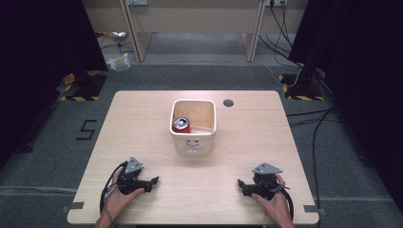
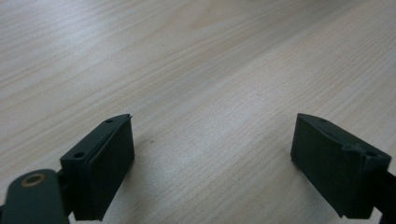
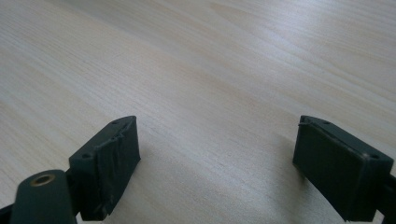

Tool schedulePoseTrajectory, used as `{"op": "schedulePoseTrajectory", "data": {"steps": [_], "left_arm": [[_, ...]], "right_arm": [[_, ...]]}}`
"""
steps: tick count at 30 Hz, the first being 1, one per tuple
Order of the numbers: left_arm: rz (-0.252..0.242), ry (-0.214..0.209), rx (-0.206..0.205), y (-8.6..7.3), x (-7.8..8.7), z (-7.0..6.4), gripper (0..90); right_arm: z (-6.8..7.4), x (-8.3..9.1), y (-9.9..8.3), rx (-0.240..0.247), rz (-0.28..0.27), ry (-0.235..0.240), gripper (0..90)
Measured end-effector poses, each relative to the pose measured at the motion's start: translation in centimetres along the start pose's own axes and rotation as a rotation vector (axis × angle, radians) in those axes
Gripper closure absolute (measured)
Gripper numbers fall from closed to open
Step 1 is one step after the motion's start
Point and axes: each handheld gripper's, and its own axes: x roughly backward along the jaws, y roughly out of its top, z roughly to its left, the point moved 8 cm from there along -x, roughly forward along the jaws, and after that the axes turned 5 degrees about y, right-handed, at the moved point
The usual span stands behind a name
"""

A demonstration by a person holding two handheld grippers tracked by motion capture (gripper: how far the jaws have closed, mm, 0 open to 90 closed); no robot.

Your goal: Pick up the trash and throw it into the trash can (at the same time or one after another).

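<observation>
So the red can [image 1: 181, 125] sits inside the white bin [image 1: 193, 142] mid-desk [image 1: 142, 118]. Left tongs [image 1: 153, 181] rest at about 7 o'clock from it, right tongs [image 1: 241, 184] at about 5, both well apart from the bin, jaws spread wide over bare wood.

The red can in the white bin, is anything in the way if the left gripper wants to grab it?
Bare table lies between the left gripper and the bin. But the red can sits down inside, so the bin's near wall blocks a straight reach. Probably it must go in over the rim.
</observation>
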Motion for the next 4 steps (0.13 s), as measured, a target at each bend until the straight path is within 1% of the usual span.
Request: {"op": "schedulePoseTrajectory", "data": {"steps": [4], "left_arm": [[0.000, 0.000, 0.000, 0.00, 0.00, 0.00, 12.6]], "right_arm": [[-0.01, 0.00, 0.00, 0.001, 0.000, 0.000, 14.4]]}}
